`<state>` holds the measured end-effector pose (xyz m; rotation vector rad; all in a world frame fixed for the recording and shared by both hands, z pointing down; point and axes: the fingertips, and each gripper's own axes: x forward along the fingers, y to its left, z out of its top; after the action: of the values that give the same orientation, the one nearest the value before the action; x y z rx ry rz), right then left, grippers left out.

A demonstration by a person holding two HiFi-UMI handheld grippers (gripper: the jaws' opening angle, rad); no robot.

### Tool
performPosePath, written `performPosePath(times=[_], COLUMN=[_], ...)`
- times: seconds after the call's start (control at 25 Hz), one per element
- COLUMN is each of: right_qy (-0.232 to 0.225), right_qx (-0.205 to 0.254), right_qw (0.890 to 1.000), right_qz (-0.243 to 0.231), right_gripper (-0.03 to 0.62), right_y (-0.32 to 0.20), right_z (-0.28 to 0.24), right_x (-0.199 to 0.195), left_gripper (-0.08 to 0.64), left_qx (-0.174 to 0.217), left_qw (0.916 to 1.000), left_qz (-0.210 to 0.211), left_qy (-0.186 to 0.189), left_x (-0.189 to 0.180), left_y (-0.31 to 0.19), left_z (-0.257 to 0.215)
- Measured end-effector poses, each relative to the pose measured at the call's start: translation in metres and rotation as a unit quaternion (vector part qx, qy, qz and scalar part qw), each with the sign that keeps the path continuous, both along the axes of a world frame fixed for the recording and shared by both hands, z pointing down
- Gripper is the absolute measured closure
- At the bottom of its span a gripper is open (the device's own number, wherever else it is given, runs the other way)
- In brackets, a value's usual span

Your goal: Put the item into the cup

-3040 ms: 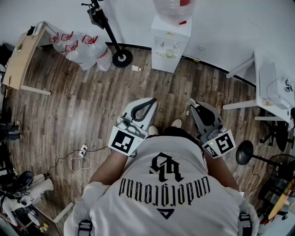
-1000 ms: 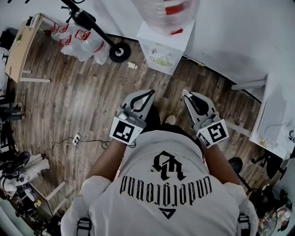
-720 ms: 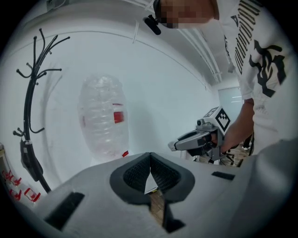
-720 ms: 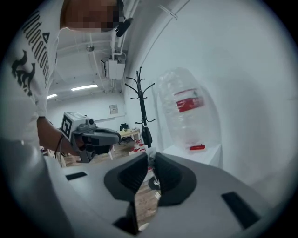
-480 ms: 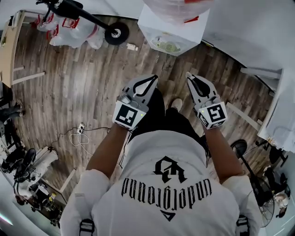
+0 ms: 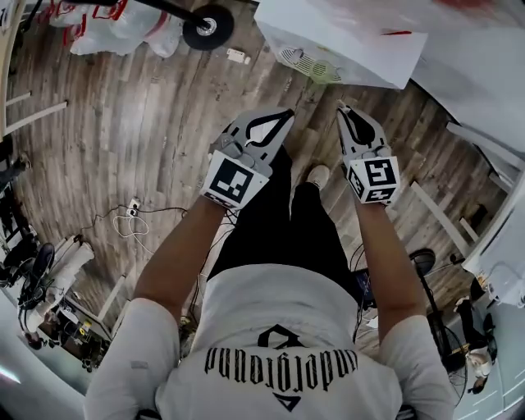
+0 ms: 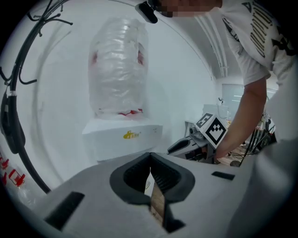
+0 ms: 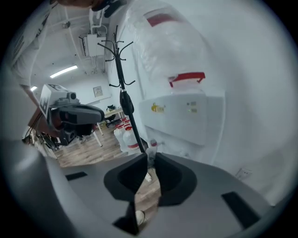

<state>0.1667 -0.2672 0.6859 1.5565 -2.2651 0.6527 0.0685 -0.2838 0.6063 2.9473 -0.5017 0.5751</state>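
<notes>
1. Operator. In the head view we see the person (image 6: 279,328), in a white printed T-shirt and black trousers. The person stands on a wooden floor (image 6: 123,139) with both arms stretched forward.
2. Left gripper (image 6: 285,115), position. It is held over the floor and points toward the white water dispenser (image 6: 328,45). Its marker cube (image 6: 232,182) faces up at the head camera.
3. Left gripper, state. In the left gripper view the jaw tips meet, and only a thin slit of floor shows below them. Nothing is held.
4. Right gripper (image 6: 344,111), position. It is held near the left gripper, apart from it and pointing much the same way. Its marker cube (image 6: 374,179) also faces up. A white shoe (image 6: 317,175) shows on the floor between the two grippers.
5. Right gripper, state. In the right gripper view the jaw tips stand a narrow gap apart. Through that gap we see only floor and a distant bottle. Nothing sits between the pads.
6. Surroundings.
   - The dispenser carries a clear water bottle (image 7: 118,69) on top.
   - A black coat stand (image 8: 122,88) rises beside it.
   - White jugs with red bands (image 8: 125,137) stand near the foot of the coat stand.
   - A black wheel (image 6: 207,25) and a loose cable (image 6: 131,223) lie on the floor to the left.
7. Task things. We cannot tell where the item and the cup are: no view shows either.
</notes>
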Motion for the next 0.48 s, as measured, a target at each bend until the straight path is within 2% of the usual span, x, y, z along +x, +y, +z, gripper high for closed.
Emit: performPosePath(times=[0.24,0.48], right_qy=[0.011,0.003], right_qx=[-0.058,-0.088], right_qw=[0.998,0.996], right_qz=[0.001,0.015], right_gripper=[0.532,0.532], right_y=[-0.023,-0.046], right_z=[0.085,0.141], right_x=[0.004,0.001], left_gripper=[0.551,0.551], left_qx=[-0.013,-0.051], left_qw=[0.9997,0.9984], left_qz=[0.002,-0.004], left_qy=[-0.021,-0.025], left_x=[-0.001,0.001], left_y=[-0.017,-0.027], left_z=[0.062,0.113])
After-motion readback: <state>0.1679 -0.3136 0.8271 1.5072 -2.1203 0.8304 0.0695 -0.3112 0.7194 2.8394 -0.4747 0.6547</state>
